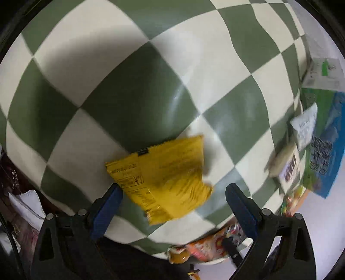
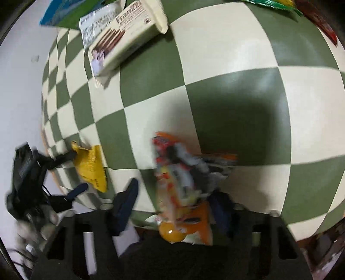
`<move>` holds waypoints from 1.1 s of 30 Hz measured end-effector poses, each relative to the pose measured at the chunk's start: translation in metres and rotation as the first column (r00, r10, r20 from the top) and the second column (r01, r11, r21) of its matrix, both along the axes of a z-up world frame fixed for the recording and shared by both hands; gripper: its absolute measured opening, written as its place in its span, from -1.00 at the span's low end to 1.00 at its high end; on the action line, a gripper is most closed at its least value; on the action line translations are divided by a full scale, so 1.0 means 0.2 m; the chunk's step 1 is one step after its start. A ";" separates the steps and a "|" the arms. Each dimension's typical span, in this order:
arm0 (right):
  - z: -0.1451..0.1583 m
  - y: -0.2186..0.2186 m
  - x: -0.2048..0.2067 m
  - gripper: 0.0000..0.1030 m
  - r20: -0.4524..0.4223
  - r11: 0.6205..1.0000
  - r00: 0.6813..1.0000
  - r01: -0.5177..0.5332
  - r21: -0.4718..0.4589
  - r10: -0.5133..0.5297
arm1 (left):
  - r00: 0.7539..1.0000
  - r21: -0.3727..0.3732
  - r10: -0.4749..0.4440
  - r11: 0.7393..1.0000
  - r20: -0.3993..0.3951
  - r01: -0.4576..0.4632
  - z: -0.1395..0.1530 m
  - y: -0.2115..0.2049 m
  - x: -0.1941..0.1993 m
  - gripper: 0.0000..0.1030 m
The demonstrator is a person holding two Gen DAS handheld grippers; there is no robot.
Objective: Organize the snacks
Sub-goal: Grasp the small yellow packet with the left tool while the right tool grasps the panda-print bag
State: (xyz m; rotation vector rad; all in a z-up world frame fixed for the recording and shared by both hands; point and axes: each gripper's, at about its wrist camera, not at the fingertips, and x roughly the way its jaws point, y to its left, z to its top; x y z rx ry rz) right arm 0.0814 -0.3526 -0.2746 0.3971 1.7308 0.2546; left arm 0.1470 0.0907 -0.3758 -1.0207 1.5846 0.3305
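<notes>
Your left gripper (image 1: 172, 200) has its fingers spread wide, nothing pinched; the yellow packet (image 1: 163, 176) lies between them on the checked cloth (image 1: 133, 101), touching neither pad. Your right gripper (image 2: 174, 200) is over the orange snack bag (image 2: 183, 183), but w/ the blur you can't tell if it's gripped. Cream wafer pack (image 2: 129, 36) lies far left in the right view, next to a blue-green box (image 2: 62, 11).
</notes>
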 end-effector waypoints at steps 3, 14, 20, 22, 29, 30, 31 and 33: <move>0.00 0.01 -0.02 -0.31 0.034 0.997 0.997 -0.063 -0.040 0.065 | 0.998 0.052 -0.059 0.997 0.006 0.058 -0.02 -0.07 0.09 0.61; 0.16 -0.12 0.07 0.36 0.126 0.982 0.983 -0.112 -0.154 0.132 | 0.836 0.349 -0.546 0.795 0.056 0.495 0.17 -0.57 0.31 0.58; 0.28 -0.05 0.07 0.49 0.194 0.979 0.970 -0.116 -0.169 0.149 | 0.810 0.429 -0.583 0.748 0.062 0.506 0.31 -0.62 0.25 0.61; 0.26 0.01 0.06 0.49 0.197 0.967 0.962 -0.148 -0.206 0.190 | 0.819 0.387 -0.572 0.767 0.048 0.512 0.26 -0.62 0.24 0.61; 0.10 0.14 0.07 0.49 0.148 0.955 0.965 -0.175 -0.241 0.215 | 0.823 0.311 -0.566 0.776 -0.037 0.548 0.00 -0.73 0.29 0.61; 0.09 0.15 0.06 0.49 0.146 0.953 0.965 -0.178 -0.245 0.218 | 0.826 0.327 -0.563 0.776 -0.027 0.540 0.00 -0.74 0.29 0.60; 0.07 0.16 0.06 0.49 0.145 0.951 0.964 -0.181 -0.249 0.222 | 0.825 0.342 -0.565 0.773 -0.014 0.535 0.01 -0.76 0.28 0.48; 0.06 0.17 0.05 0.30 0.154 0.941 0.957 -0.195 -0.277 0.244 | 0.812 0.374 -0.584 0.753 0.001 0.541 0.03 -0.80 0.28 0.20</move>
